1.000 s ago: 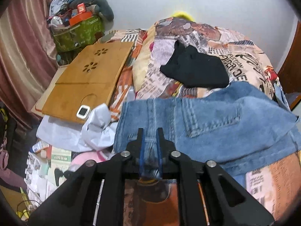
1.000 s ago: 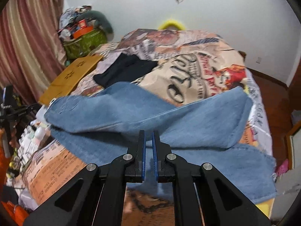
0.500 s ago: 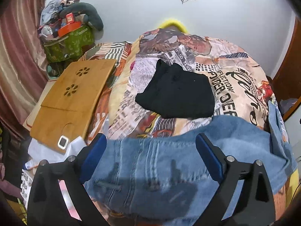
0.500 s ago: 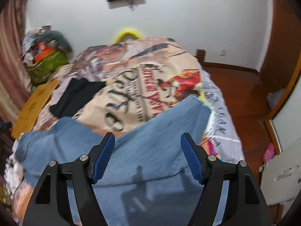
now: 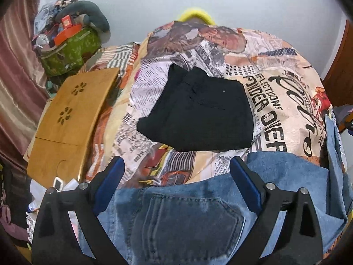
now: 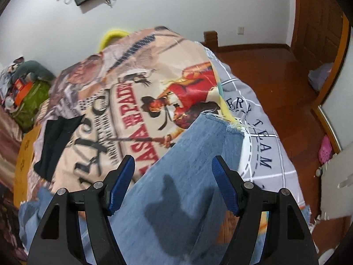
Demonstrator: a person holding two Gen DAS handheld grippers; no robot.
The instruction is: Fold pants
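A home bedroom is showing: a bed (image 5: 275, 84) is wearing a printed cover, with curtains (image 5: 15, 70) hanging alongside.

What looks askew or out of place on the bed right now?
The blue jeans lie diagonally, and the two leg hems at the far end do not line up; one sits stepped back from the other, with frayed threads. The folded black garment lies flat. Both grippers are open above the denim.
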